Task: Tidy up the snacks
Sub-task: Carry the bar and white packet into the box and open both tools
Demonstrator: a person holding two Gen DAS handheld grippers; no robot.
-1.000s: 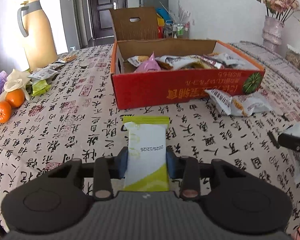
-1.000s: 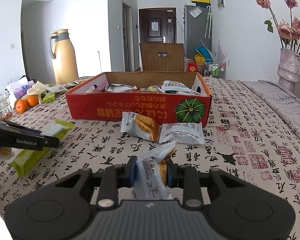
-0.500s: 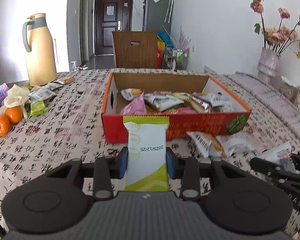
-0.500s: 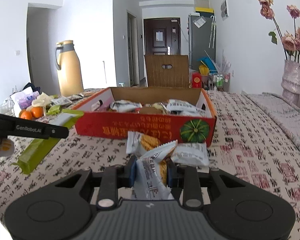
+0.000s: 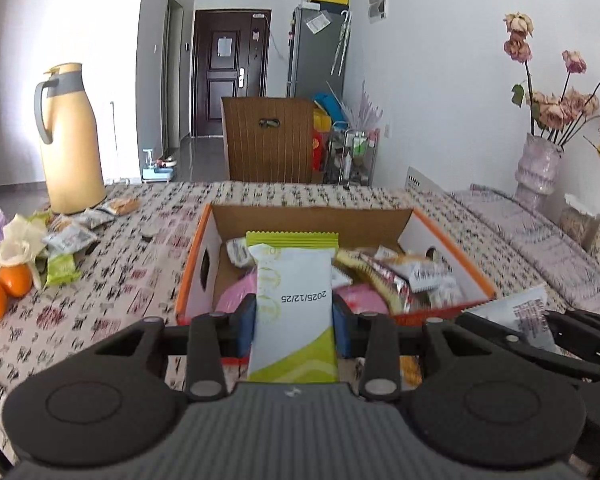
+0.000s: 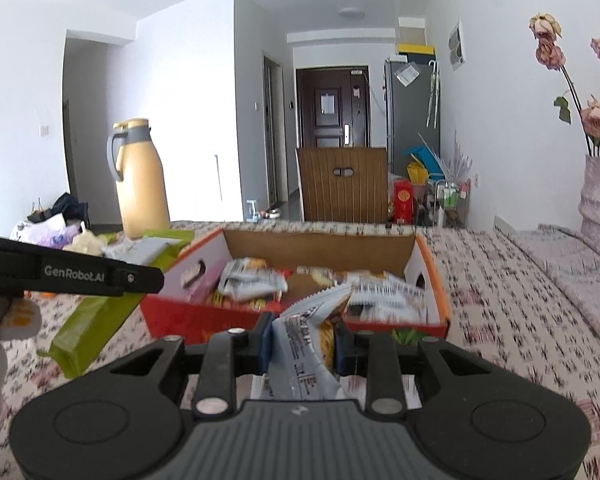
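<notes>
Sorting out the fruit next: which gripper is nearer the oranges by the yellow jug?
Left. The left gripper, shut on the green-and-white packet, has the oranges close on its left. The right gripper, holding a grey packet, is beyond it.

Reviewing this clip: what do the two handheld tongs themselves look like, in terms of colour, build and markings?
Both tongs are matte black plastic. Each has a ribbed grey-black body between two round housings, silver pivot pins on the linkage arms, and blue pads on the fingers. In the right wrist view the left tongs appear side-on as a slim black bar printed "GenRobot.AI" in white. No cables or sleeves are visible.
</notes>
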